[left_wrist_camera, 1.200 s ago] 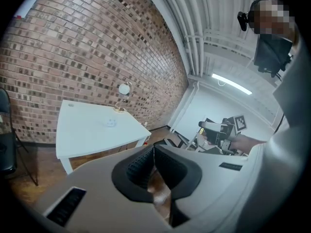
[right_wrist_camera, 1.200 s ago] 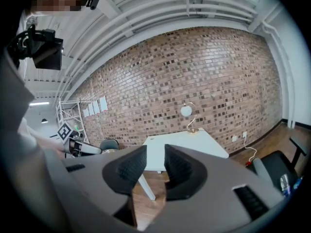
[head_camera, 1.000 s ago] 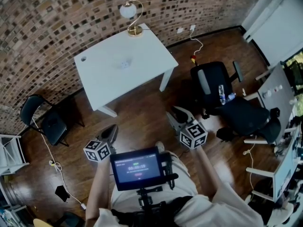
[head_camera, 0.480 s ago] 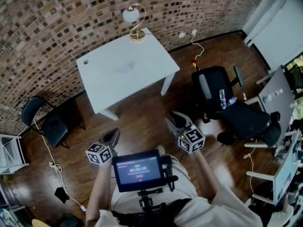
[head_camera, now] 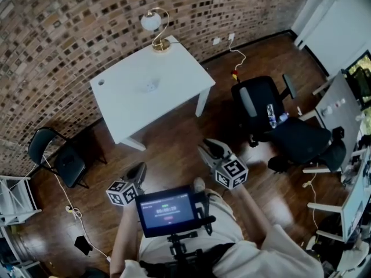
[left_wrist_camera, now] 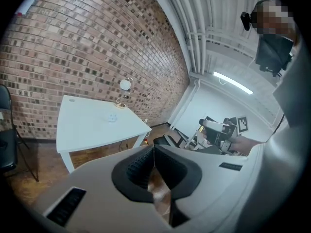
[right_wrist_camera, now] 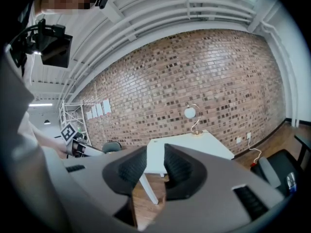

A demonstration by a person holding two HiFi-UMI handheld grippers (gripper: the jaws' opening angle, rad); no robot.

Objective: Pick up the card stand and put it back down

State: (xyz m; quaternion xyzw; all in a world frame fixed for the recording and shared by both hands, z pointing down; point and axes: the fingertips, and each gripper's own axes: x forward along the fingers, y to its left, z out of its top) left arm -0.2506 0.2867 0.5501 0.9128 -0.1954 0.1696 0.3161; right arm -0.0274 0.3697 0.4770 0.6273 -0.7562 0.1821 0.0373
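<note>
Brick wall, white table, card stand

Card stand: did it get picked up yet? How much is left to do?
Nothing looks done yet. The small thing that seems to be the card stand sits on the white table. Both tools are empty and held over the floor, away from the table: left tool shut, right tool open. Left to do: reaching it, picking it up, putting it back down.
</note>
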